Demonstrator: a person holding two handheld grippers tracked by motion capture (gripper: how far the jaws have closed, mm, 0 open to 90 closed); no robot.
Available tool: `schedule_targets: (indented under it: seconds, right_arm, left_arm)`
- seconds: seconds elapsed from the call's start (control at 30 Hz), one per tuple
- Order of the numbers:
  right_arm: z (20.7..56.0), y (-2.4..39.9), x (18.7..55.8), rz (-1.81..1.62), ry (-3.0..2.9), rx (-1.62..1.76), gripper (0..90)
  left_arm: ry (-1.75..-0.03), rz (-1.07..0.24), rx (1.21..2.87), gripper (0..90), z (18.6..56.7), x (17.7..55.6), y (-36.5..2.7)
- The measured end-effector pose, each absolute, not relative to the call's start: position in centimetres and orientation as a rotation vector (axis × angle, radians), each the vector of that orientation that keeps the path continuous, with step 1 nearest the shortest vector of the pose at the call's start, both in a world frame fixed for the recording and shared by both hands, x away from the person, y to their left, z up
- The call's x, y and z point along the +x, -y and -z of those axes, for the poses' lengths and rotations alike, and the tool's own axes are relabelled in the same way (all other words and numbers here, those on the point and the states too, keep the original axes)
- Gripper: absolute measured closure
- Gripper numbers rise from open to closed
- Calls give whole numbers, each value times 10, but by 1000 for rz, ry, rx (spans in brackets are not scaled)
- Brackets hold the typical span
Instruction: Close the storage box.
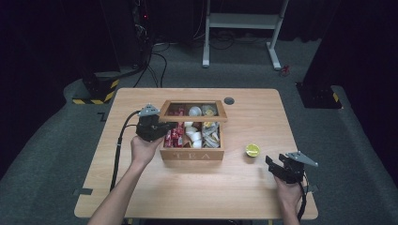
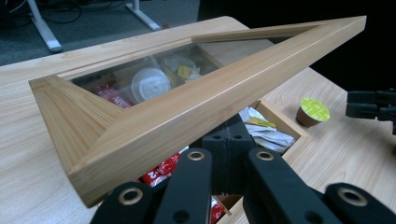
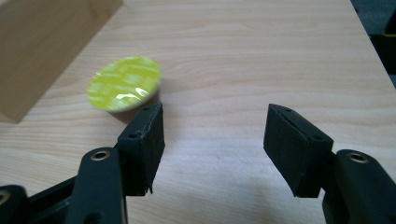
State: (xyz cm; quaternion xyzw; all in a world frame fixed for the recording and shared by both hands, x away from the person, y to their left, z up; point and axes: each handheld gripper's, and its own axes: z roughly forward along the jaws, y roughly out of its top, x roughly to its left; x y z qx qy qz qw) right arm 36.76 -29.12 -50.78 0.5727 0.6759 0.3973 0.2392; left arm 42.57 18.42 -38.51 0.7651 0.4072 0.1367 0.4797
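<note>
High view: tea box (image 1: 192,154) at tabletop (image 1: 141,192) centre, glass lid (image 1: 193,111) raised partway, left gripper (image 1: 165,127) at its left edge, fingers seemingly closed on frame. Capsule (image 1: 252,150) sits outside box, on its right. Right gripper (image 1: 273,165) near capsule, fingers wide, empty. Judgement: lid opened; capsule not yet grasped or stowed.

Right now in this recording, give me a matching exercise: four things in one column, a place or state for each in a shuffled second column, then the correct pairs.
Things
1. tea box lid
2. green-topped capsule
3. right gripper
4. red packets

Places or states
A. jaws apart, nothing between them
B. on the bare table, right of the tea box
C. raised partway, window pane in a wooden frame
D. inside the box's left compartment

Pairs: 1-C, 2-B, 3-A, 4-D
</note>
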Motion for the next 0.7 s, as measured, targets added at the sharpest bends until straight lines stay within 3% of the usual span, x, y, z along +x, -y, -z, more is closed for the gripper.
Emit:
schedule_targets:
  seconds: [0.7]
  right_arm:
    - [522,290,372,-832,-1896,1607,395]
  left_arm:
    - [-995,-323,1870,900,400,416,-183]
